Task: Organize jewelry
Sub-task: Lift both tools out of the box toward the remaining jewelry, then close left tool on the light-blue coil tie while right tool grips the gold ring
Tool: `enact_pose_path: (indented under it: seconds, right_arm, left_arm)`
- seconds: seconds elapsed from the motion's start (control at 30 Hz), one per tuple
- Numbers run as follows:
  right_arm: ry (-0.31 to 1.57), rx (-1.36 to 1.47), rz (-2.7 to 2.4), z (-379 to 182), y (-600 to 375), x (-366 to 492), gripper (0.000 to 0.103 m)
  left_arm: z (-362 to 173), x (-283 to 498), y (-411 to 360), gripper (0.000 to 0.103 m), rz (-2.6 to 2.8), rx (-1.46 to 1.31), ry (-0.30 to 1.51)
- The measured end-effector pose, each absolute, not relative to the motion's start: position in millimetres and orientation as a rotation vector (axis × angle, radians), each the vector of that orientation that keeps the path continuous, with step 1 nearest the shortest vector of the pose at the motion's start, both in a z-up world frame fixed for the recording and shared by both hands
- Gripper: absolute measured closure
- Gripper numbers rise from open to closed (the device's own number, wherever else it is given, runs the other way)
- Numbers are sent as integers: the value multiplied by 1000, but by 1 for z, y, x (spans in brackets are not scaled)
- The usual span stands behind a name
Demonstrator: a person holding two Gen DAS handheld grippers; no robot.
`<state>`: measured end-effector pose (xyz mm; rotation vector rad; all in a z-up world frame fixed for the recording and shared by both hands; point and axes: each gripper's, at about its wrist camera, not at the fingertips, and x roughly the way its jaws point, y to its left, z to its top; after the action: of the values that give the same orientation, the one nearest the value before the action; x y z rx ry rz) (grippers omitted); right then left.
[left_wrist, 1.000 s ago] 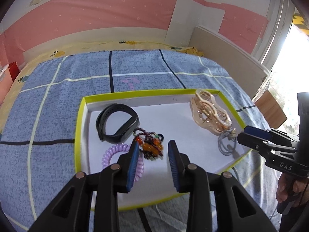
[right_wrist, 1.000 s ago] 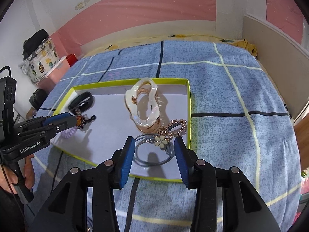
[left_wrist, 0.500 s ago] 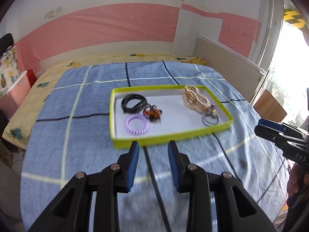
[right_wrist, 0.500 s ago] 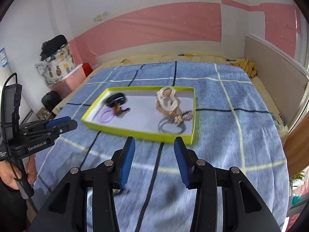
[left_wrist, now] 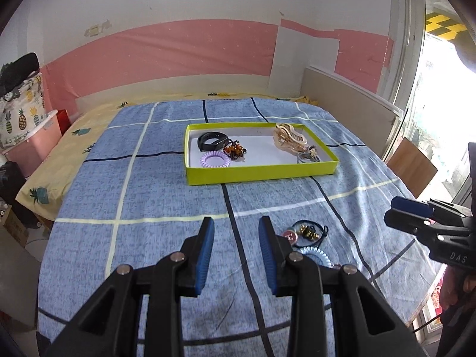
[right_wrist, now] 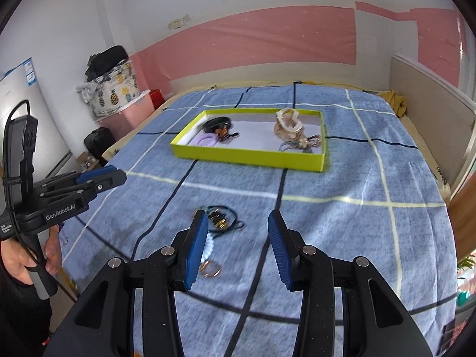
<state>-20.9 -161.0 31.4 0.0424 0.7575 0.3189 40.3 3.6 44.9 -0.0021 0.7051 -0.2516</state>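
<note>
Jewelry first: the yellow-green tray (left_wrist: 258, 174) sits mid-bed on the blue checked bedspread (left_wrist: 148, 184), and inside it, on the left, a black wristband (left_wrist: 211, 141), a purple spiral hair tie (left_wrist: 215, 160) and an amber beaded piece (left_wrist: 235, 150) lie close together. On the right side of the tray, a pale claw hair clip (left_wrist: 289, 139) and a grey hair loop with a flower charm (left_wrist: 308, 157). Nearer the cameras, a small loose cluster lies on the bedspread: a black cord with gold beads (right_wrist: 221, 218), a pale blue spiral hair tie (left_wrist: 315, 253), a pink round charm (left_wrist: 289, 236), and gold rings (right_wrist: 210, 267).

The left claw (left_wrist: 236, 254) is spread apart, holding nothing, touching nothing. The right claw (right_wrist: 238, 248) is likewise wide apart and empty, hovering above the cluster, its left finger overlapping the cord in view.

Big change from a second ago: both claws were right over the tray then, and now they've pulled well back, the tray sitting far ahead and the loose cluster newly in sight.
</note>
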Motion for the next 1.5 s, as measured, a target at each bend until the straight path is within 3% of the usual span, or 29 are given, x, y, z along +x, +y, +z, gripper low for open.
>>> enact_pose_path:
  seconds: [0.8, 0.9, 1.17, 1.23, 1.37, 1.43, 1.5]
  right_arm:
    - [887, -33, 396, -16, -135, -15, 61]
    - [922, -58, 405, -27, -128, -12, 71]
    - [944, -146, 439, -38, -110, -13, 72]
    - [937, -175, 427, -39, -107, -13, 81]
    - [926, -201, 425, -38, -106, -15, 82]
    - [925, -204, 425, -37, -106, -16, 100]
    - [921, -203, 416, -37, -108, -15, 100]
  left_arm:
    - [21, 29, -9, 71, -332, -13, 767]
    - [21, 30, -5, 71, -330, -20, 768]
    - [20, 32, -1, 71, -328, -35, 779]
    - [20, 32, -1, 71, -331, -38, 781]
    - [18, 34, -3, 71, -342, -38, 790]
    - [18, 35, -6, 71, -353, -38, 793]
    - [17, 36, -10, 71, -365, -40, 800]
